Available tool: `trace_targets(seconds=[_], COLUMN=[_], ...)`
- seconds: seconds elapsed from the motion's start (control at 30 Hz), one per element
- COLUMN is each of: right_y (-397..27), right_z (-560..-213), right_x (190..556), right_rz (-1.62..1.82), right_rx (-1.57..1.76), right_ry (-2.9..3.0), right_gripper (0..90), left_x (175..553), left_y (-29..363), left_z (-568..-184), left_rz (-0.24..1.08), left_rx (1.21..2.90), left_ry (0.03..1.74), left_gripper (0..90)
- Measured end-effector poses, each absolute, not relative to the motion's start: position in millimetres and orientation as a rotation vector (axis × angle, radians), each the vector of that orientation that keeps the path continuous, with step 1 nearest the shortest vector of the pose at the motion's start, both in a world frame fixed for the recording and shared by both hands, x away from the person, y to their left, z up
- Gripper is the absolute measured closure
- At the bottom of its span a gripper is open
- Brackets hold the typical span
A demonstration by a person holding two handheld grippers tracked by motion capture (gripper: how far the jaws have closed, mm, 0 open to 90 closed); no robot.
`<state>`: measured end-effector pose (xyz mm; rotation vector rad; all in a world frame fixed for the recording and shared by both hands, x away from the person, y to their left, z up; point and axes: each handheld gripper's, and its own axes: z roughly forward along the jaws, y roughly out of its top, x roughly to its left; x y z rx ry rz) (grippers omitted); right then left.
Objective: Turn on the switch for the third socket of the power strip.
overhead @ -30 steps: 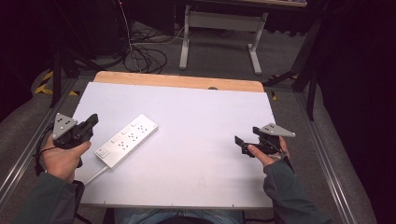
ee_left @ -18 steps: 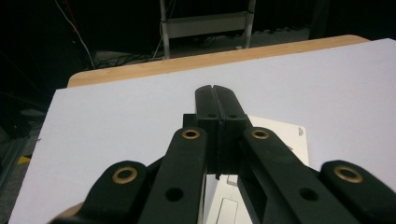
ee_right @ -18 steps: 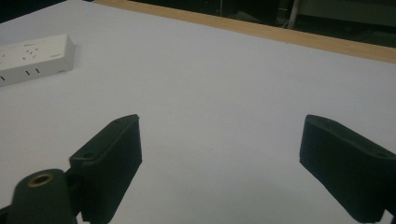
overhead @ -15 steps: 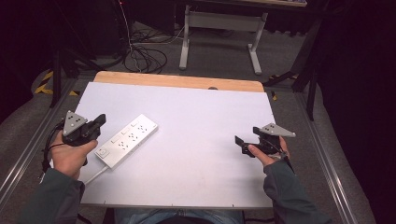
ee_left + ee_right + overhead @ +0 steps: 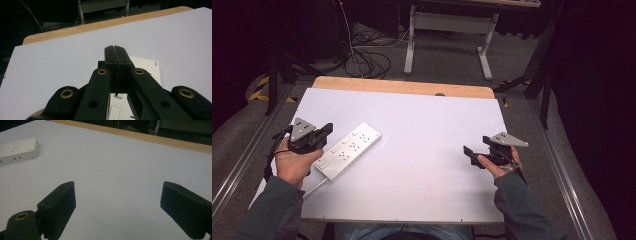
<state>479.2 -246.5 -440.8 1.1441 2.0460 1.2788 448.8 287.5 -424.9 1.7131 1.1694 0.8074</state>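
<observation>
High view: the left gripper point(image 5: 326, 131), jaws pressed together, is held over a white rectangular plastic power strip point(image 5: 347, 150); the right gripper point(image 5: 473, 154) is held wide open, empty.

Both hands low, one gripper each.
Left gripper point(image 5: 326, 131): fingers point(image 5: 111, 58) pressed together, nothing between them, pointing forward-right; left hand point(image 5: 294, 160) wrapped under it. Right gripper point(image 5: 470, 155): fingers point(image 5: 62, 202) spread wide, pointing left; right hand point(image 5: 497, 162) grips from behind.
</observation>
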Motion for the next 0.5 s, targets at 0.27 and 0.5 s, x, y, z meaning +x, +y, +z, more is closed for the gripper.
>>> trace_targets(seconds=[0.27,0.5], right_y=[-246.5,-245.9], right_z=[-440.6,-441.0], right_x=[478.9,479.0], right_rz=[1.281,1.276], right_rx=[1.142,1.139], right_ry=[2.045,2.053], right_gripper=[13.4,13.5], left_x=[454.0,458.5], left_y=[282.3,278.9], left_z=[-426.7,-428.2], left_rz=[0.798,0.794], left_rx=[1.739,1.762], left_ry=[1.164,1.157], left_gripper=[90.0,90.0])
